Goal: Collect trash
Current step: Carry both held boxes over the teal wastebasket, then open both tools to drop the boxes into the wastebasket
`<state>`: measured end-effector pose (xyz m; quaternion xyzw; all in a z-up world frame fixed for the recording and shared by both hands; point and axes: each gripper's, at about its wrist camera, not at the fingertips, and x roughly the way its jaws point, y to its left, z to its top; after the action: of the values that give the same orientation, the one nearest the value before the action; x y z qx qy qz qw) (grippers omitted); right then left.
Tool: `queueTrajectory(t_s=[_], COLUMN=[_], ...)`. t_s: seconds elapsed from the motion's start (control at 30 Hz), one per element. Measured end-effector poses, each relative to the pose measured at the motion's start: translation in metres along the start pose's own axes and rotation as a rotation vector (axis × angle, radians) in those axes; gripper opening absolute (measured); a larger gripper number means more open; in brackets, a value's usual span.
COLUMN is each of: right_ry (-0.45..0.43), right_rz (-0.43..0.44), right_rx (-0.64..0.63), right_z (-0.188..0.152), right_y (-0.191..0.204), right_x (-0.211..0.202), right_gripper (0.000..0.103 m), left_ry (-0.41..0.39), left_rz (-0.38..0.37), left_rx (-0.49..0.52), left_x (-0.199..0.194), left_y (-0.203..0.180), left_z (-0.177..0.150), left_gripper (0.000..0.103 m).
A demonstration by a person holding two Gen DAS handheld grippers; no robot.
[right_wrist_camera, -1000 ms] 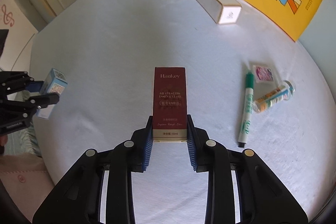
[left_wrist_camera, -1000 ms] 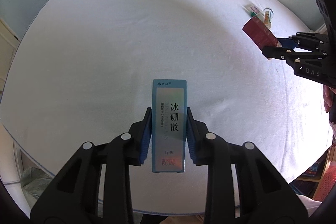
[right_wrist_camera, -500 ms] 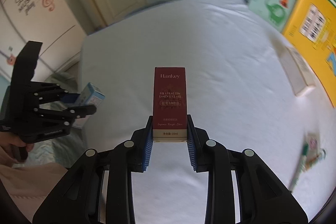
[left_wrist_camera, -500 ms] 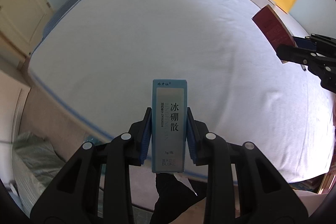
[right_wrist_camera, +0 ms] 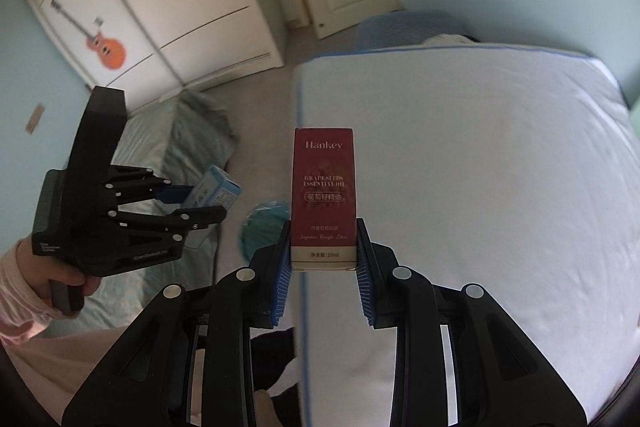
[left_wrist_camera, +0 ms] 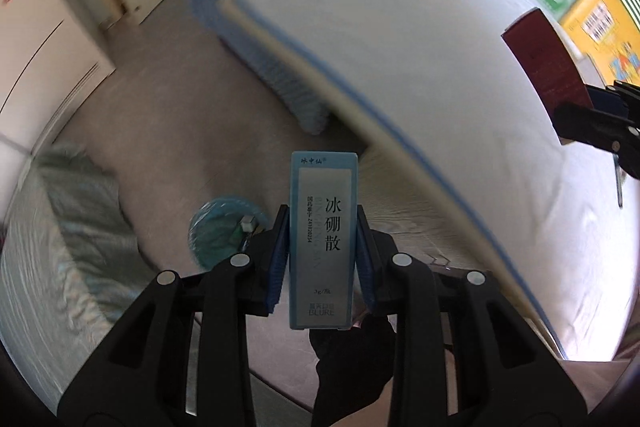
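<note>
The pale blue medicine box [left_wrist_camera: 322, 243] is pinched upright in the left gripper [left_wrist_camera: 322, 251], the dark red oil box [right_wrist_camera: 324, 199] in the right gripper [right_wrist_camera: 324, 259]; both hang beyond the bed [right_wrist_camera: 480, 167] near a teal bin [left_wrist_camera: 218, 231], neither dropped in yet

Both tools have swung off the bed [left_wrist_camera: 460, 67] toward the teal bin [left_wrist_camera: 218, 227] on the floor.

The left gripper [left_wrist_camera: 322, 259] holds a pale-blue cardboard medicine box [left_wrist_camera: 322, 241] above the grey floor [left_wrist_camera: 168, 115], beside the white-sheeted bed [left_wrist_camera: 420, 67]. A round teal-lined bin [left_wrist_camera: 218, 227] stands on the floor just left of it. The right gripper [right_wrist_camera: 323, 267] holds a dark-red cardboard oil box [right_wrist_camera: 323, 195] over the bed's edge.
</note>
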<state>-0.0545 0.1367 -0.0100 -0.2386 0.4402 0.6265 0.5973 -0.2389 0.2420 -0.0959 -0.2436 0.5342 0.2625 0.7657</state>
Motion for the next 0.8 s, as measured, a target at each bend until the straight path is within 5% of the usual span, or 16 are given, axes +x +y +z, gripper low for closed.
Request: queueTrajectory(t_s=[0.57, 0.8], right_ry=[0.122, 0.205], right_rz=[0.198, 0.259], right_rx=[-0.254, -0.371], right_z=[0.080, 0.091], right_y=[0.107, 0.149], right_x=[0.093, 0.133], right_gripper=[0.030, 0.042], left_ry=[0.024, 0.040], left_rz=[0.054, 0.110], left_rx=[-0.312, -0.370], left_x=[0.003, 0.006], left_y=[0.138, 0.166], left_z=[-0.044, -0.057], left_gripper=[0.028, 0.078])
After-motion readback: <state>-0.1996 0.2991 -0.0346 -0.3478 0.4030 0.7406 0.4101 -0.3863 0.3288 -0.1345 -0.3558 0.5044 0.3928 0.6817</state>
